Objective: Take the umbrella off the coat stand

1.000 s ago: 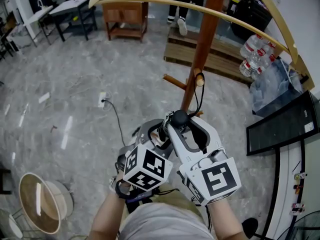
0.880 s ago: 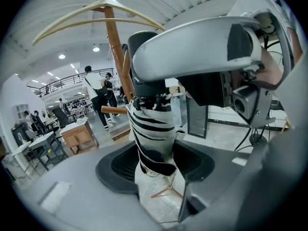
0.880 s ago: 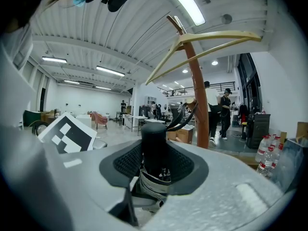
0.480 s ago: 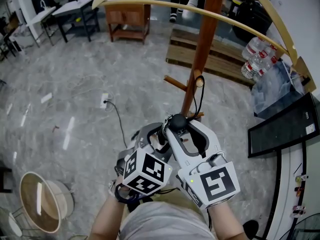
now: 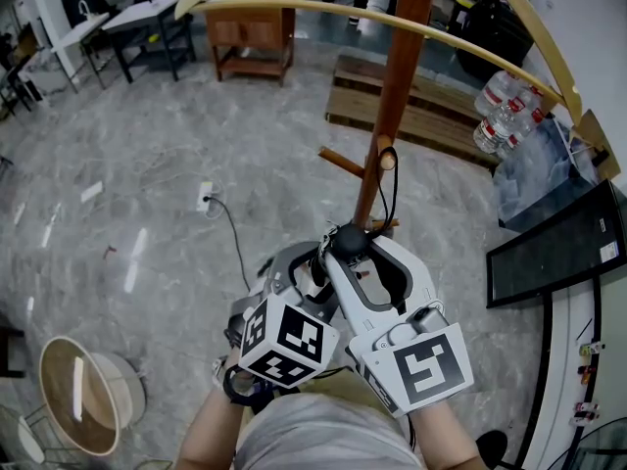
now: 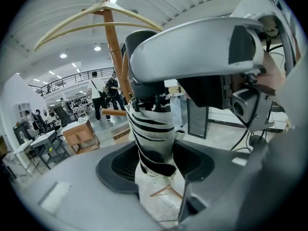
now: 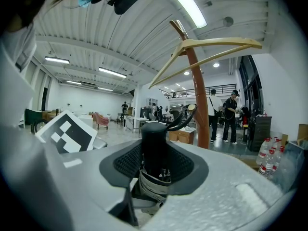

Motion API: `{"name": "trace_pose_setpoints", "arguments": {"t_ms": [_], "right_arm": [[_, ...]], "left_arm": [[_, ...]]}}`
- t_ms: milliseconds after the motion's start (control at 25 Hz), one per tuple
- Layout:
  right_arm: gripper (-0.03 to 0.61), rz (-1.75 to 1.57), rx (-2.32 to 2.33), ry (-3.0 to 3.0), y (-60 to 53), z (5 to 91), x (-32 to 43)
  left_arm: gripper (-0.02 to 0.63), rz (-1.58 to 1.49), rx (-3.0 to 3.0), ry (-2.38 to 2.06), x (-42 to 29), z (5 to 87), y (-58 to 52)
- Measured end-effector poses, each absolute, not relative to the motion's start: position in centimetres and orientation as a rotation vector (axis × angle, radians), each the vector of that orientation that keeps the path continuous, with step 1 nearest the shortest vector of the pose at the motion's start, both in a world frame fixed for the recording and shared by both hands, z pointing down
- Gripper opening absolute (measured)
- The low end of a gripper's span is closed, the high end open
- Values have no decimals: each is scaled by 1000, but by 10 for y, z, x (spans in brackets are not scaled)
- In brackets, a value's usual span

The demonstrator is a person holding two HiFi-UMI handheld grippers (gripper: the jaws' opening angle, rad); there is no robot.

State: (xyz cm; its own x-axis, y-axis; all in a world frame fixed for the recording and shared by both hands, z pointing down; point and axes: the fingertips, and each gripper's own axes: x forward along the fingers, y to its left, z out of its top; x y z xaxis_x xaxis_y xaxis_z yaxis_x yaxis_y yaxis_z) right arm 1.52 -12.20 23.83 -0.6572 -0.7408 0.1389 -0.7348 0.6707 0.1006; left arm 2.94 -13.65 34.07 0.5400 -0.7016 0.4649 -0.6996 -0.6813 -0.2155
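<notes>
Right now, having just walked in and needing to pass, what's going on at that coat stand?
A person holds a folded black-and-white striped umbrella: the left hand-held gripper clamps its canopy, the right hand-held gripper its black handle. Its black strap is looped over a peg of the brown wooden coat stand, so it isn't off yet.

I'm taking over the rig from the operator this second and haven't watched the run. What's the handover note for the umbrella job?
Left claw: shut on the folded canopy of the striped umbrella.
Right claw: shut on its black handle.
The umbrella hangs handle-up beside the coat stand, its strap looped over a peg.
Done: both grips taken.
Left: lift the strap off the peg, then carry the umbrella clear of the stand.
</notes>
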Motion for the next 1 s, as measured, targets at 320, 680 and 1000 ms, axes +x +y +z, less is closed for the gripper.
{"name": "trace_pose_setpoints", "arguments": {"t_ms": [320,680,1000], "right_arm": [[143,-80,1204,-2735,-120,230,15],[143,-116,1173,-2767,-119,219,5],[143,-124,1115,-2793,-122,215,-2]], "left_arm": [[239,-820,-2741,1264,29,333,-136],[239,-803,-2725,1298,23,324,-138],[239,-805,-2706,1355,15,320,-142]]}}
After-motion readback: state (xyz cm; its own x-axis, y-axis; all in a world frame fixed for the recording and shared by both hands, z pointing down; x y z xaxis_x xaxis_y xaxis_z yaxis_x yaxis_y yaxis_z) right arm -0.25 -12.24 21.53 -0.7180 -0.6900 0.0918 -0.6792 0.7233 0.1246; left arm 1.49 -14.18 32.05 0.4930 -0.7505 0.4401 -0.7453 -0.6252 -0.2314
